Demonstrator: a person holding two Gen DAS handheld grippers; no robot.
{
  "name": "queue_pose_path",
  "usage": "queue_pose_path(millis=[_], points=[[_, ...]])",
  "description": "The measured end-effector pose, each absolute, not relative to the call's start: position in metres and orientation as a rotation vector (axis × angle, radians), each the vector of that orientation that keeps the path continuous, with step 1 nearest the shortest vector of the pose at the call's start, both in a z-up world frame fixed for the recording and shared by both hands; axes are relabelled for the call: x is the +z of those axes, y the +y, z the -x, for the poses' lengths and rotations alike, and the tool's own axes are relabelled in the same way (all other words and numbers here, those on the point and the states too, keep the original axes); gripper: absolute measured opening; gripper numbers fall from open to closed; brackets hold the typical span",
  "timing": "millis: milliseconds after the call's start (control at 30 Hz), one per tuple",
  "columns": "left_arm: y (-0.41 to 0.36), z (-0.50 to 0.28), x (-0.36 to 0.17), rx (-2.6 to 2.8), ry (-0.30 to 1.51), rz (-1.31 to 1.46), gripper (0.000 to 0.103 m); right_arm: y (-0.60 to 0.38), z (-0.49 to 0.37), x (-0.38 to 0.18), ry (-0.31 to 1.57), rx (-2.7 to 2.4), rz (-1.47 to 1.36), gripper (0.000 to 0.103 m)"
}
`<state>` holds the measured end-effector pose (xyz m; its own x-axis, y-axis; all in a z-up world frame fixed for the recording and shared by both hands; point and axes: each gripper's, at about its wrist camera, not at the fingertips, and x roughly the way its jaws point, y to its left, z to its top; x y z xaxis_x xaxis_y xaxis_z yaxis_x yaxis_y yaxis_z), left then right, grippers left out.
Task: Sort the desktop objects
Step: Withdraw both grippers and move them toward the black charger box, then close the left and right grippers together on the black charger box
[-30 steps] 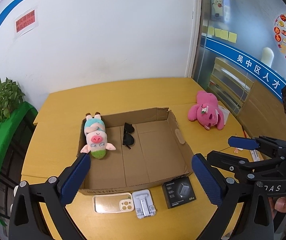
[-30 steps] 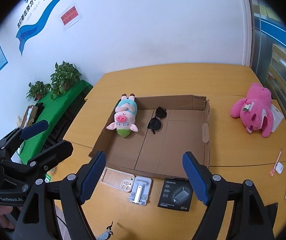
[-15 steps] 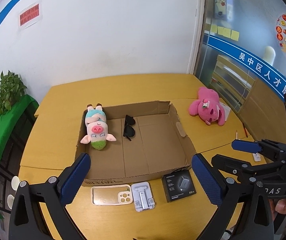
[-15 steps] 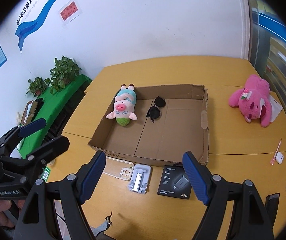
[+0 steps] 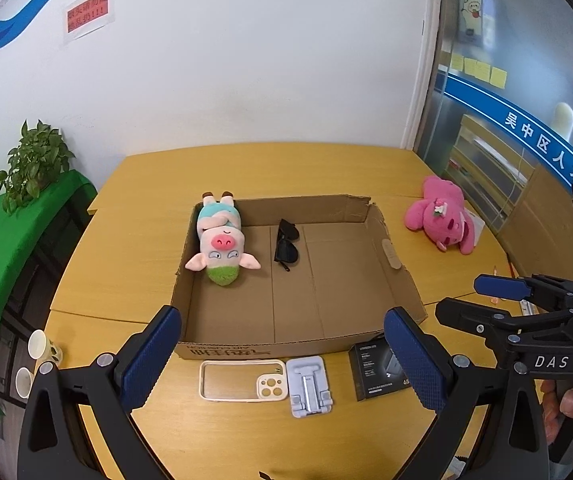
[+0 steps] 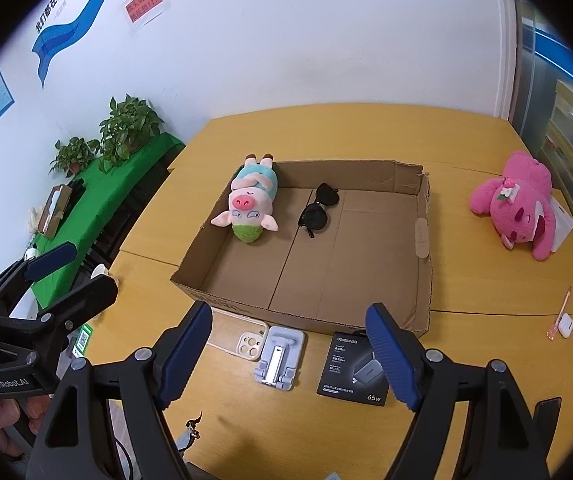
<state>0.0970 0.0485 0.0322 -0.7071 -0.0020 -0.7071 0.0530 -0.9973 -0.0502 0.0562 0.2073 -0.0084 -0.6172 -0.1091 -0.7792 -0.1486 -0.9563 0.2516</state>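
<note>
Both tongs, left (image 5: 278, 356) and right (image 6: 286, 354), are hovering spread and empty over the phone case (image 5: 242, 380), phone stand (image 5: 309, 385) and charger box (image 6: 354, 368), which are lying just outside the cardboard box (image 5: 270, 348) on the surface (image 5: 126, 248), likely awaiting pickup.

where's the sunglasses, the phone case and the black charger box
sunglasses (image 6: 314, 216), right wrist view, near lens
phone case (image 5: 242, 380), left wrist view, clear back panel
black charger box (image 6: 352, 372), right wrist view, printed top face

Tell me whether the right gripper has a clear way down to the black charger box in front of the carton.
Probably yes. The right gripper is open and empty, and the black charger box lies flat on the table just beneath its right finger, with nothing on top. The phone stand beside it stands apart, and the cardboard carton sits behind.
</note>
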Motion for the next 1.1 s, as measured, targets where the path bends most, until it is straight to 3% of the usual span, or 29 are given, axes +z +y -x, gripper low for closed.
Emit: queue_pose_path(millis=[333, 733, 1100], points=[[0.044, -0.086, 0.002, -2.838, 0.214, -1.325, 0.102, 0.212, -0.061, -0.039, 0.403, 2.74, 1.452, 0.08], [0.072, -0.069, -0.088, -2.743, 0.212, -1.762, 0.102, 0.25, -0.091, -0.173, 0.644, 2.407, 1.832, 0.081], [0.1, -0.037, -0.157, -2.758, 0.405, -2.023, 0.102, 0.257, -0.09, -0.206, 0.531, 2.46, 1.838, 0.081]])
